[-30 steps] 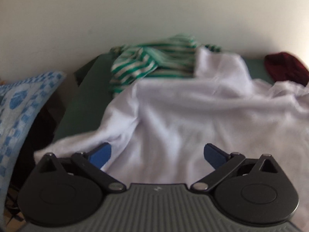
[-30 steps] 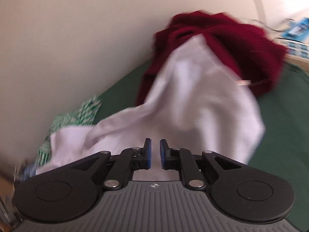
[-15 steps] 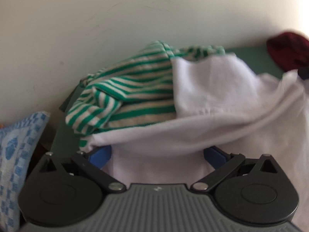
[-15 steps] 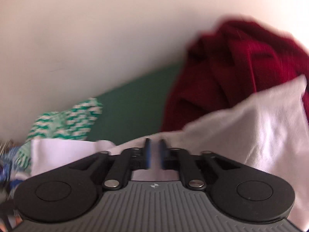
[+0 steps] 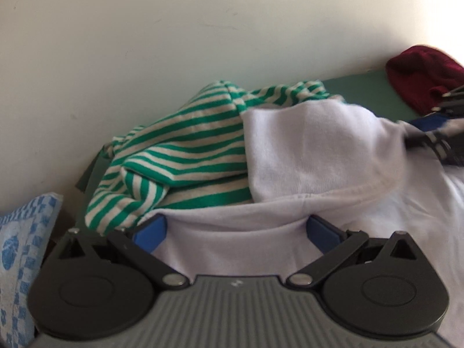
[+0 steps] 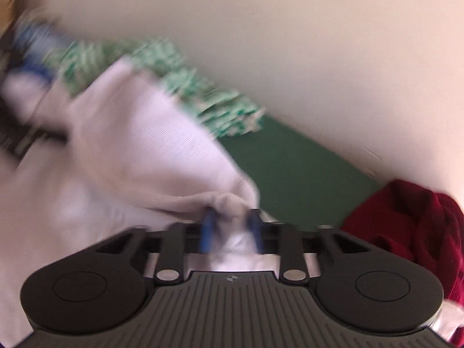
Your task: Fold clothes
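Gripping a bunched corner of the white garment (image 6: 145, 156), which lies on the green surface (image 6: 293, 168) against the striped top (image 5: 179, 156), the right gripper (image 6: 230, 229) could lose it, its jaws having just been closing, while the left gripper (image 5: 236, 227) is spread wide.

Motion is smearing my right gripper (image 6: 231, 230) and the white shirt (image 6: 139, 156) bunching between its fingers. The frame edge is cutting off the red sweater (image 5: 417, 75) and blue checked cloth (image 5: 20, 249).
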Available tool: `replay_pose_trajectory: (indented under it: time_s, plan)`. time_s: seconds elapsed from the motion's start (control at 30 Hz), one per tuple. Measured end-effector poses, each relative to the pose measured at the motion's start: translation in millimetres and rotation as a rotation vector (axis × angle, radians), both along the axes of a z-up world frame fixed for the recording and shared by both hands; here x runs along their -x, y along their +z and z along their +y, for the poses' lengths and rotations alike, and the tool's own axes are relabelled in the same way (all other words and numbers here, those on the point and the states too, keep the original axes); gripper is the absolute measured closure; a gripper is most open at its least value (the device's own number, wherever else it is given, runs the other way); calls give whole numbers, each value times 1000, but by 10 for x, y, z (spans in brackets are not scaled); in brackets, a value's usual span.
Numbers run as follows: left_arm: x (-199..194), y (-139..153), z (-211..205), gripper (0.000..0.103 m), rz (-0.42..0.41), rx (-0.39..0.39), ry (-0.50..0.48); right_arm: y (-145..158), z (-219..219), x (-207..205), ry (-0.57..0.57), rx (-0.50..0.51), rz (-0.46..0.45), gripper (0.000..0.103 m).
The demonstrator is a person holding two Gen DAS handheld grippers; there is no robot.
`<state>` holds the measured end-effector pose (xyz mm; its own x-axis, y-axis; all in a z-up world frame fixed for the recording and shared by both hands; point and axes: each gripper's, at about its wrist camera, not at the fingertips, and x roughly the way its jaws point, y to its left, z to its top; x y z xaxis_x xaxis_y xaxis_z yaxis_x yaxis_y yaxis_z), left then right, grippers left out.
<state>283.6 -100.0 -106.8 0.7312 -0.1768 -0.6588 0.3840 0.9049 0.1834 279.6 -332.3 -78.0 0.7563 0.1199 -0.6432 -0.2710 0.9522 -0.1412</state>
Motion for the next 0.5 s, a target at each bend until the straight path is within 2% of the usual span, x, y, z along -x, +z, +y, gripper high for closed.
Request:
replay_pose_trajectory:
  time_s: [0.13,0.17,0.2,0.3,0.33,0.37,0.5]
  plan:
    - [92,106,61,1,-41,20,-49,-16,-210,-127,-149,-196,24,82]
    - [85,112,70,1,-31,35,-57,-56,-262,-164,-169,-248,60,76]
    - [63,106,70,1,-15,50,-62,-69,-285,-178,-171,-269,71,74]
    - [-31,30,57,1,-28,3,-30,45,-222,-137,-133,-161,30,62]
    - [-70,-6,52,1,-43,-19,-14,120,-208,-35,-136,-159,-13,57]
    - [-108,-9,40,1,-55,-30,7,199,-180,46,-133,-160,-48,56]
    - [-217,28,148,0,-31,44,47,376,32,249,33,-156,-75,52]
